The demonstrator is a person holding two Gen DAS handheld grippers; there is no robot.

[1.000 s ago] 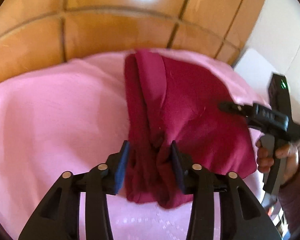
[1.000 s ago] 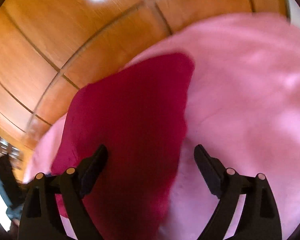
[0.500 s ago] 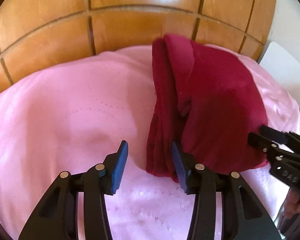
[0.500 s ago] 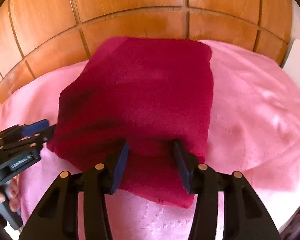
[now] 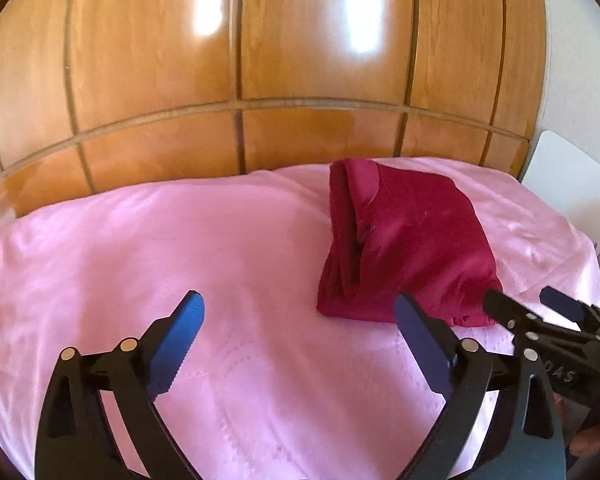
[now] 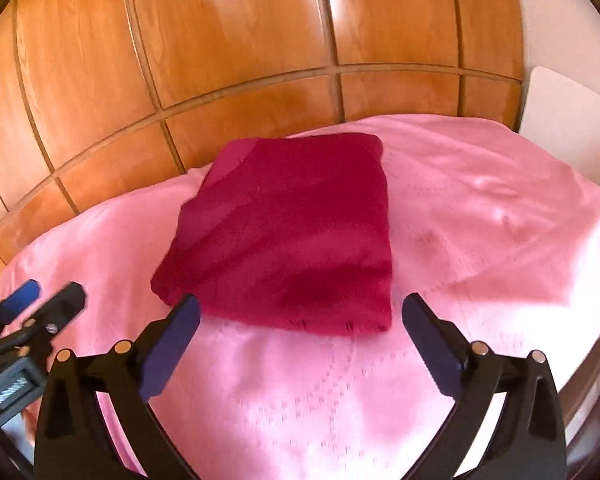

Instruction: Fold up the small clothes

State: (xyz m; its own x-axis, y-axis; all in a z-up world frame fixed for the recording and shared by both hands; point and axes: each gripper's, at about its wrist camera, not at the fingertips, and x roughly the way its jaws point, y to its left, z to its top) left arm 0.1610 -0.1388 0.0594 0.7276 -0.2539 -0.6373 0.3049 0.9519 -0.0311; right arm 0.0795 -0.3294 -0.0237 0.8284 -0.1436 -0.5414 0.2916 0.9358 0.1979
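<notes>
We see the red cloth [image 6: 284,232] lying folded on the pink blanket [image 6: 480,216]. Our left gripper [image 5: 300,344] and right gripper [image 6: 300,344] sit just beside the cloth, jaws opening wide, holding nothing.

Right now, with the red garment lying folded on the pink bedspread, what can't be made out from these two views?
- What kind of garment it is: folded, both views show only layers.
- The person: cut off by picture edges; a blurred bit of hand shows in the right wrist view.
- Bedspread near edge: hidden behind the left gripper and right gripper, jaws opening, nothing between.
- Floor and bed frame: out of view.
</notes>
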